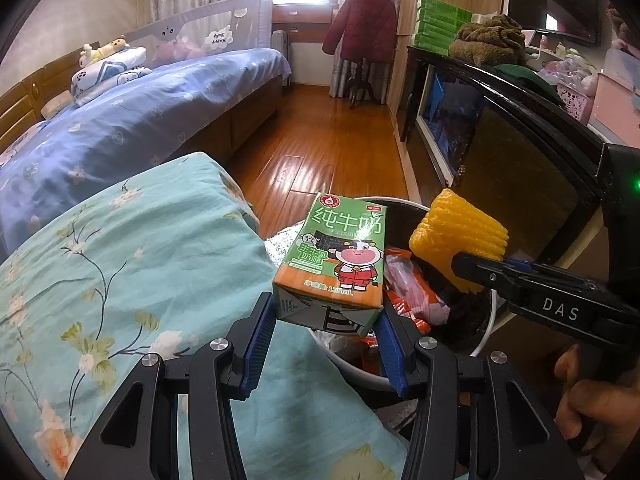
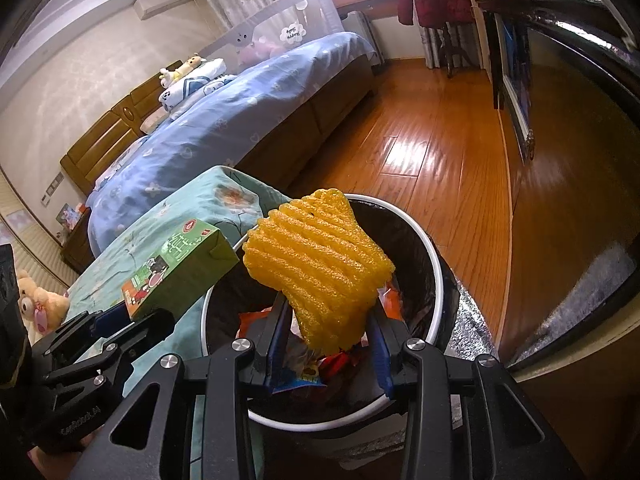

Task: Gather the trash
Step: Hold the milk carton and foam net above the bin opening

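Squarely between tool (image 1: 328, 312) pads: milk carton (image 1: 340, 252)

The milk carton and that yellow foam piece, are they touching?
Apart. The left wrist view shows the bin's dark inside between the carton and the foam.

The milk carton (image 1: 335, 258) at centre frame bore large Chinese characters "纯牛奶" and, near its lower edge, "125mL". At lower right, the right gripper (image 1: 476, 268) read "DAS".

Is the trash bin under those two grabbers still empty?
No, the bin already holds crumpled wrappers beneath the yellow foam net and milk carton.
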The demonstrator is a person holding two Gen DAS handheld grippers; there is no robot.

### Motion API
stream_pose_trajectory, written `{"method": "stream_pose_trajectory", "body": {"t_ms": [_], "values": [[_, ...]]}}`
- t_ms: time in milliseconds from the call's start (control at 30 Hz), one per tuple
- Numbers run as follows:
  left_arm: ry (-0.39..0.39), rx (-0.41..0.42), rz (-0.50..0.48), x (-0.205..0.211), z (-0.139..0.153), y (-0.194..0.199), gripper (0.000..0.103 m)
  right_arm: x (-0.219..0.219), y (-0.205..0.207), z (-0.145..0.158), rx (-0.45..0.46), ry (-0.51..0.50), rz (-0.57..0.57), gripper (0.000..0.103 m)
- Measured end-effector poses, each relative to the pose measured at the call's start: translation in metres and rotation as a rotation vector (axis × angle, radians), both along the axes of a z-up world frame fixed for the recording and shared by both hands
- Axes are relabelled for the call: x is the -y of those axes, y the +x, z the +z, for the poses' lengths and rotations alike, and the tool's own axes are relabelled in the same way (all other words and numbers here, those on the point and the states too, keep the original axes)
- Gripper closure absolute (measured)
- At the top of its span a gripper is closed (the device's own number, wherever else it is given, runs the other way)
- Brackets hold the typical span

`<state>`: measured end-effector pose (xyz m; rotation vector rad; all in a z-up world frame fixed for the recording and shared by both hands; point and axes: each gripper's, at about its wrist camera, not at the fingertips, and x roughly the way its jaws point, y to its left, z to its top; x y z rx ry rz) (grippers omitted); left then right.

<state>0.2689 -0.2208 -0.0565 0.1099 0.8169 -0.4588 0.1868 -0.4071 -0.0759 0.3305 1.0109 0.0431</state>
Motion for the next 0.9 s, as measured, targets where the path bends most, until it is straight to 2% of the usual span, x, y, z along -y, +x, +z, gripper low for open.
{"method": "stream_pose_trajectory", "body": {"t_ms": [900], "values": [[0.005,0.007,-0.02,0.017,0.001,0.01,0.056,0.005,0.013,-0.008,-0.023,-0.01,-0.002,0.066]]}}
